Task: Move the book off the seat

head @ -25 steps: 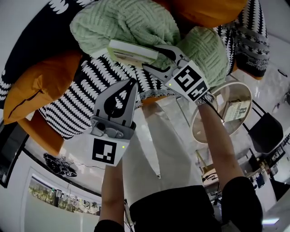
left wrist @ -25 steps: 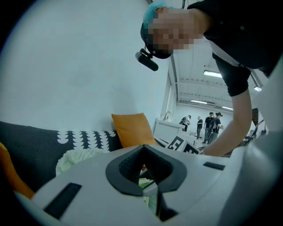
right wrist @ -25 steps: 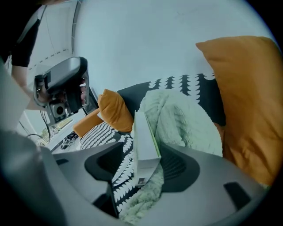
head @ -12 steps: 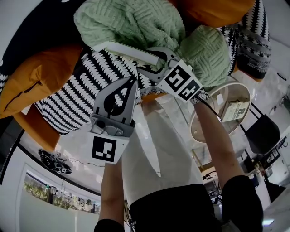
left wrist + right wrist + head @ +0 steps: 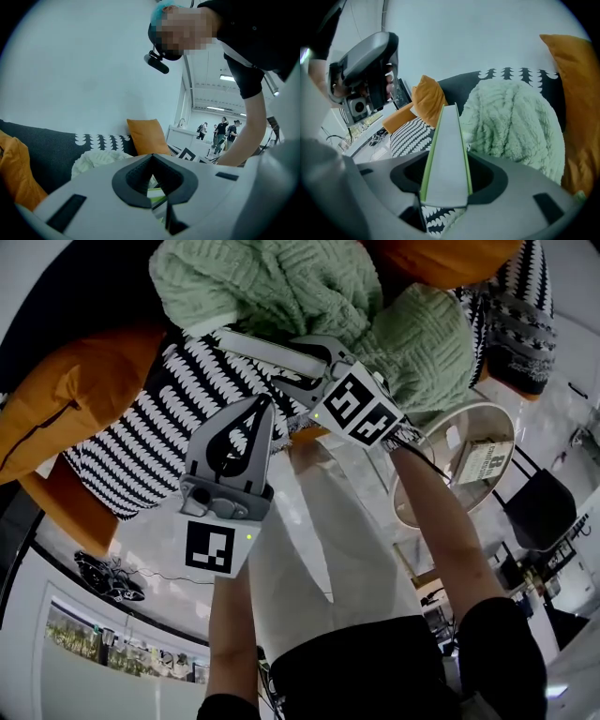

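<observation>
Book [image 5: 445,154], thin, green-edged, clamped in right tongs [image 5: 302,367] beside knitted cushion [image 5: 511,126].

Lounge set in a big hall, dark sofa [image 5: 47,145], orange cushions [image 5: 75,409] (people [image 5: 220,129] standing beyond).

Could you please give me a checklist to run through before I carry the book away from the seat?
1. Right gripper shut on the book: ok.
2. Grip centred on the book: not ok; it holds one end and the rest sticks out.
3. Left gripper free to help: ok; jaws together, nothing between them.
4. Book clear of the green blanket: cannot tell.
5. Landing spot: probably ok; the round table shows bare space beside a box.
</observation>
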Available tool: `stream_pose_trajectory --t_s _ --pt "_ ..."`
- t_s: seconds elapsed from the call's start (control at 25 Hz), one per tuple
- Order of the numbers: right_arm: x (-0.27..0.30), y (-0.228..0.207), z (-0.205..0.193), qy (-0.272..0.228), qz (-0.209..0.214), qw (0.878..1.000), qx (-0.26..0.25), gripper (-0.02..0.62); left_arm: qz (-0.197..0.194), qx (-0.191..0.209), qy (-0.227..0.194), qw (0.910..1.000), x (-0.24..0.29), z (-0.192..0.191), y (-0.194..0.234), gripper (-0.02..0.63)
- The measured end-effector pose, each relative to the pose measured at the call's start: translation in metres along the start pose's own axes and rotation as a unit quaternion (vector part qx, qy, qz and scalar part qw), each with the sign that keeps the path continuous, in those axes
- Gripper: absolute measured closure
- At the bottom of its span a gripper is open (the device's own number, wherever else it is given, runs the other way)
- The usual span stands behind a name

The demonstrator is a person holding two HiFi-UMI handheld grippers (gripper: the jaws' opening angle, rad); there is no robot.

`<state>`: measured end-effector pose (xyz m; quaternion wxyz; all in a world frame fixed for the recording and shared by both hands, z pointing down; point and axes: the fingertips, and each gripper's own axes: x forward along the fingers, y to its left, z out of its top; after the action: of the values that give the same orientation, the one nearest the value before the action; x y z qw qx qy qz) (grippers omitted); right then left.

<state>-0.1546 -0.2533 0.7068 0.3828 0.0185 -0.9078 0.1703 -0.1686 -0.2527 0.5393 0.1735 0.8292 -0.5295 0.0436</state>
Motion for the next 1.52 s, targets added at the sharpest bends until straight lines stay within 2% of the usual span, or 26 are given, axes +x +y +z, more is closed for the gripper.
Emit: stream_pose_trajectory --t_s 0.24,0.56,0.76,1.2,1.36,1.52 --pt "-0.007 -0.004 -0.001 0.016 -0.031 0.999 -0.001 0.42 -0.004 -0.001 0.0 1.0 -0.009 0.002 0.0 0.597" --pt "-0.006 0.007 0.002 0.028 -0.071 0.997 -0.023 0.443 -0.015 0.001 -0.004 0.9999 -0.032 -0.001 0.006 0.597" --pt "-0.006 0.016 0.006 0.033 -0.099 0.994 -0.008 0.445 -0.022 0.003 0.001 0.9997 -0.055 -0.004 0.012 0.597" --pt "-0.031 0.044 0.041 -0.042 -0.139 0.985 0.094 0.446 -0.034 0.015 -0.007 0.9993 -0.098 0.006 0.022 0.597" --pt "-0.05 0.061 0.056 -0.078 -0.153 0.975 0.139 0.446 -0.043 0.015 -0.011 0.9989 -0.114 0.014 0.016 0.597" --pt "-0.066 0.078 0.069 -0.123 -0.166 0.961 0.186 0.446 -0.058 0.024 -0.015 0.9979 -0.129 0.022 0.011 0.597"
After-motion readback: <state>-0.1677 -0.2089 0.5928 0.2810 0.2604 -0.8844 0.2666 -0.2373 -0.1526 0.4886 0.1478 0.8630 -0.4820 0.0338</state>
